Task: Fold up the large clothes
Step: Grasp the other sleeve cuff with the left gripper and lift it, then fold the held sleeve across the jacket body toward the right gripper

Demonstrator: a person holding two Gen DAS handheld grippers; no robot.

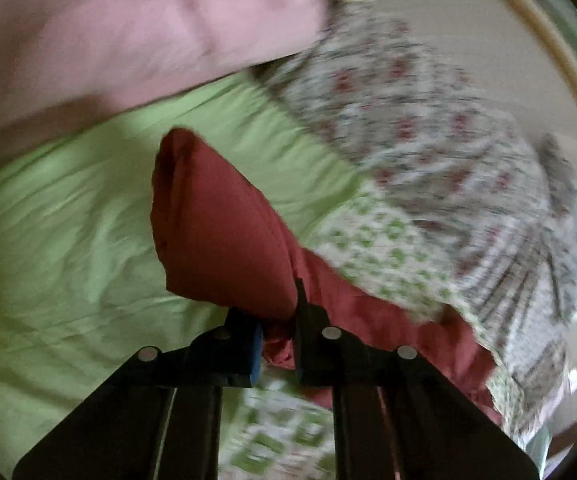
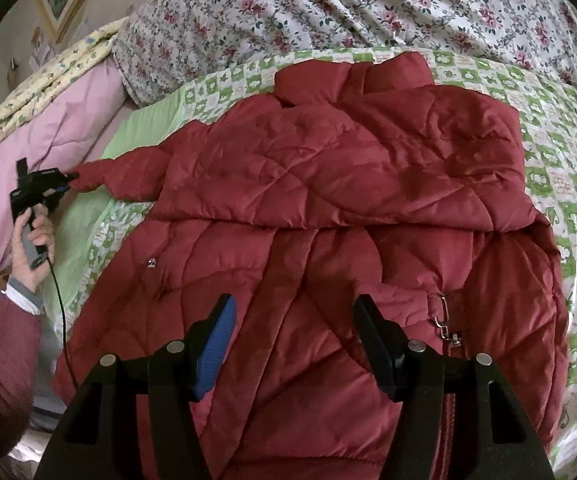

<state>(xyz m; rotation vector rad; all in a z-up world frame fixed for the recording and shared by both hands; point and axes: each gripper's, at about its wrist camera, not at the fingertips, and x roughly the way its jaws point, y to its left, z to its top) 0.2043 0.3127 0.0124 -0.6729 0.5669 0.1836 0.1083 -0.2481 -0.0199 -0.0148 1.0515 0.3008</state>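
Note:
A red quilted puffer jacket (image 2: 328, 208) lies spread on the bed, its right side folded over the body. Its left sleeve (image 2: 128, 176) stretches out to the left. My left gripper (image 1: 278, 320) is shut on the sleeve's cuff (image 1: 224, 224); the right wrist view shows it (image 2: 70, 182) at the sleeve end, held in a hand. My right gripper (image 2: 292, 320) is open and empty, hovering above the jacket's lower front near the zipper (image 2: 444, 320).
The bed has a green-and-white checked cover (image 2: 568, 184) and a plain green sheet (image 1: 68, 240). A floral quilt (image 2: 328, 4) lies at the back. A pink duvet (image 2: 40, 148) with a yellow blanket (image 2: 44, 80) on it is at the left.

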